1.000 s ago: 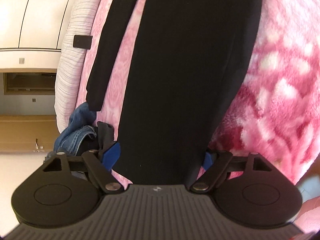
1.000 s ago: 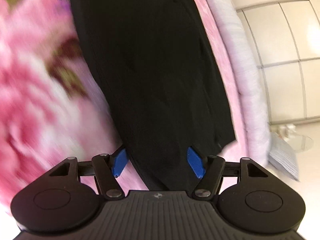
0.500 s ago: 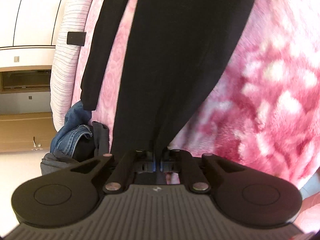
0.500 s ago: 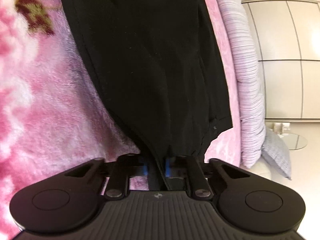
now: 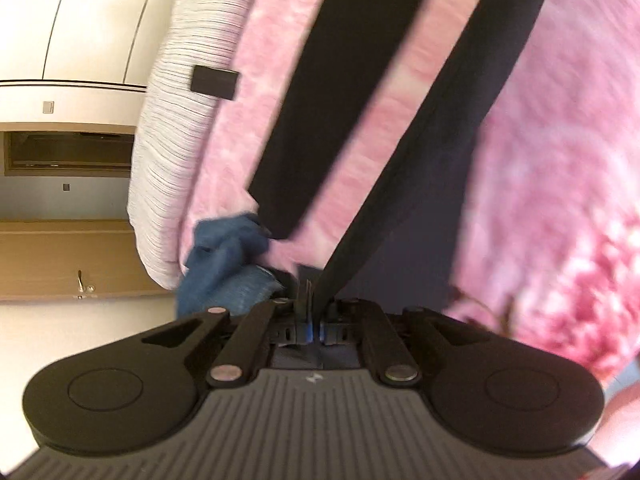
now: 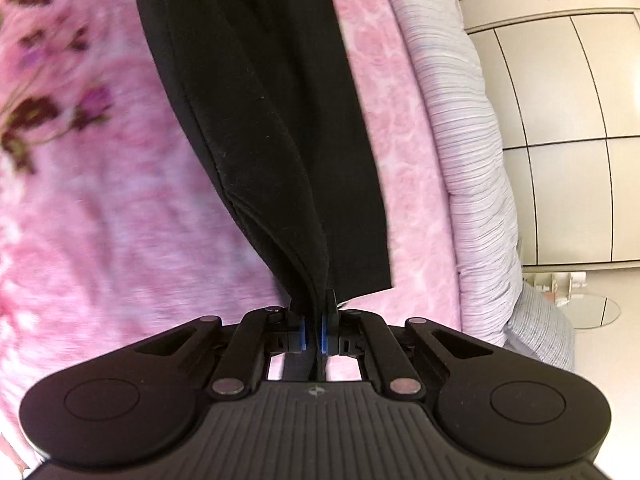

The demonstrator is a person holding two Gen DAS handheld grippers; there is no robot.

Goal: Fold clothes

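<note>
A black garment [image 5: 432, 128] lies stretched over a pink fleece blanket [image 5: 560, 184] on a bed. My left gripper [image 5: 314, 320] is shut on its near hem, and the cloth rises taut from the blue pads. A long black sleeve [image 5: 316, 96] lies to the left of the body. In the right wrist view the same black garment [image 6: 272, 128] hangs in folds from my right gripper [image 6: 313, 326], which is shut on its edge. The lifted hem hides the fingertips in both views.
Blue denim clothes [image 5: 224, 268] are heaped at the bed's near left edge. A ribbed white-lilac quilt [image 5: 180, 128] borders the blanket, with a small black patch [image 5: 216, 82] on it. Cream wardrobe doors [image 6: 568, 136] and a grey pillow [image 6: 540, 332] stand beyond the bed.
Both grippers went from wide open around the hem to shut on it, then rose. The black cloth now lifts off the blanket and narrows into folds at the pads.
</note>
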